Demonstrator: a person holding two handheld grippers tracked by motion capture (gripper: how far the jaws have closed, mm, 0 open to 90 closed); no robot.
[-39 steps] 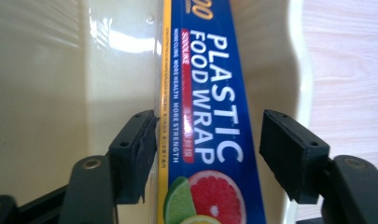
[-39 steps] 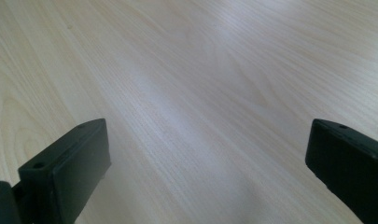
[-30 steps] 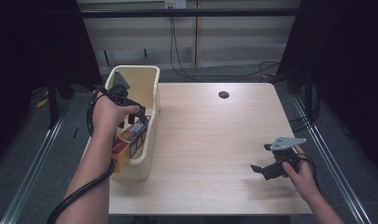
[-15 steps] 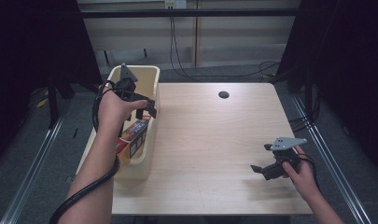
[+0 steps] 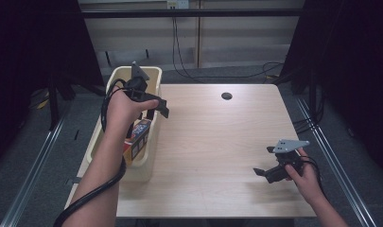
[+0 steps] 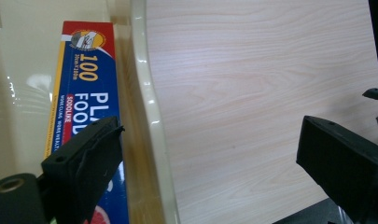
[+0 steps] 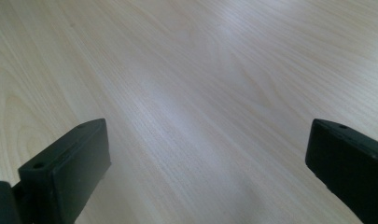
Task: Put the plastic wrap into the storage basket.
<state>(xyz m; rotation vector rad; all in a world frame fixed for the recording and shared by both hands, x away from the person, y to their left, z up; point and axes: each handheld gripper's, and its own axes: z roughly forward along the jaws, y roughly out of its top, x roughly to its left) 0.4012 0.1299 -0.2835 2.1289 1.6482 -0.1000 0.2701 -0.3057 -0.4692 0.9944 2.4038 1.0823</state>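
A cream plastic bin (image 5: 138,171) stands on the left edge of the wooden table (image 5: 217,142). In it lies a blue, red and yellow box of plastic food wrap (image 5: 140,136), up against the bin's right wall. My left gripper (image 5: 156,111) hovers over that wall's rim, apart from the box. Its jaws have just been opening and nothing is between them. In the left gripper view the box (image 6: 84,93) and the rim (image 6: 147,102) lie below my left gripper (image 6: 210,158). My right gripper (image 5: 265,161) rests open and empty at the table's front right.
A dark round hole (image 5: 226,96) marks the far side of the tabletop. Cables (image 5: 189,66) run over the floor behind the table. Metal rails (image 5: 33,175) flank both sides. Bare wood lies under my right gripper (image 7: 205,168).
My left hand has risen and moved toward the far end of the bin, and its jaws have spread. The box stays in the bin. The right hand has not moved.
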